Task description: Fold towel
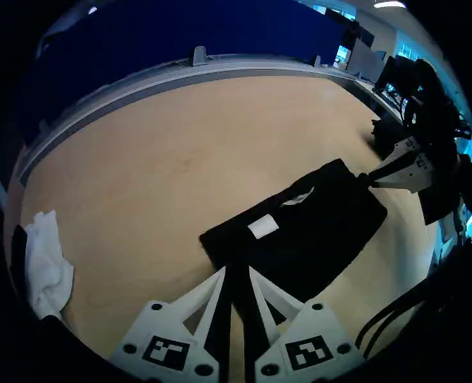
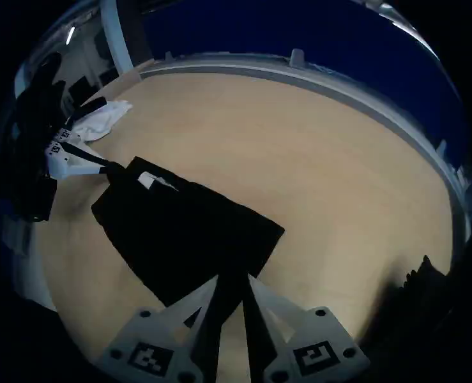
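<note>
Towel first: it's dark, spread as a flat rectangle on the near part of the tan worktop, well clear of the grey rim along the far edge. A small white label shows on its upper face, near one long edge.

And both tools are on it! In the left gripper view, the left gripper has its fingers drawn close together with the towel's near edge nipped between them. Across the cloth, the right gripper bites the opposite corner, its tips meeting right at the fabric. The right gripper view tells the same story from the other end: the right gripper is closed tight on the near edge of the towel, and the left gripper is at the far corner beside the label.

So where are we? The grasp looks made at both ends, but no fold is under way; the cloth lies flat, nothing lifted. Whether it has already been doubled over I can't tell. By my read, the carry-over and the laying down are to come.

A crumpled white cloth sits off toward the worktop's left edge, well apart from the action.
</note>
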Demonstrator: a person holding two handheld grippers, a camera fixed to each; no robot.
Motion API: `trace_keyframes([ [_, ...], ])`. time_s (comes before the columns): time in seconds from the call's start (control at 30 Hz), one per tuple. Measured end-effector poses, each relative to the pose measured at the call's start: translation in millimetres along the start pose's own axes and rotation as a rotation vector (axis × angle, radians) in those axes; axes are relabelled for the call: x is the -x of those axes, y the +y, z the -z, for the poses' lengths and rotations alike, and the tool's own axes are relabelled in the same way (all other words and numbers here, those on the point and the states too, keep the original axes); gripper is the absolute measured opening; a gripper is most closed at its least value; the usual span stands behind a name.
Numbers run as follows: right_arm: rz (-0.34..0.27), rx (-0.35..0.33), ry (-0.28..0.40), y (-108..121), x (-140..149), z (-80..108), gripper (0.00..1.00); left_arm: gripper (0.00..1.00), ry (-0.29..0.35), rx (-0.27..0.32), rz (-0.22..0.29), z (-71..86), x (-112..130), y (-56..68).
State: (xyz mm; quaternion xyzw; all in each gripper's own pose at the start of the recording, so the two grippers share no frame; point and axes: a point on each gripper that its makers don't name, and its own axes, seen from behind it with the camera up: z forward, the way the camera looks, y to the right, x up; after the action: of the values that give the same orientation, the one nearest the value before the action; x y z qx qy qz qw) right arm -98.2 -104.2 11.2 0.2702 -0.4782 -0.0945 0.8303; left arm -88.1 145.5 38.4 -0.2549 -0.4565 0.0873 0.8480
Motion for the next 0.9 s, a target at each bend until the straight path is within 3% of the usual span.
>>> trace_keyframes([
  [0.13, 0.003, 0.024, 0.003, 5.1, -0.8, -3.5, 0.29, 0.14, -0.004, 0.0, -0.015, -3.2, 1.2, -1.7],
  [0.3, 0.018, 0.049, 0.003, 10.6, -1.7, -5.9, 0.53, 0.22, -0.002, -0.009, -0.034, -6.2, 0.1, -7.3],
  [0.57, 0.064, 0.103, 0.004, 21.1, -5.8, -11.4, 0.62, 0.33, -0.008, -0.023, -0.051, -10.1, -0.6, -17.0],
  [0.7, 0.067, 0.12, 0.012, 26.4, -10.0, -13.6, 0.65, 0.45, -0.006, -0.033, -0.058, -11.3, -3.2, -21.0],
  [0.83, 0.06, 0.147, 0.025, 34.0, -16.1, -14.9, 0.7, 0.68, -0.008, -0.039, -0.067, -12.7, -4.9, -24.7],
  [0.9, 0.059, 0.166, 0.031, 38.7, -19.0, -15.4, 0.71, 0.75, -0.008, -0.046, -0.072, -13.4, -6.0, -27.3],
])
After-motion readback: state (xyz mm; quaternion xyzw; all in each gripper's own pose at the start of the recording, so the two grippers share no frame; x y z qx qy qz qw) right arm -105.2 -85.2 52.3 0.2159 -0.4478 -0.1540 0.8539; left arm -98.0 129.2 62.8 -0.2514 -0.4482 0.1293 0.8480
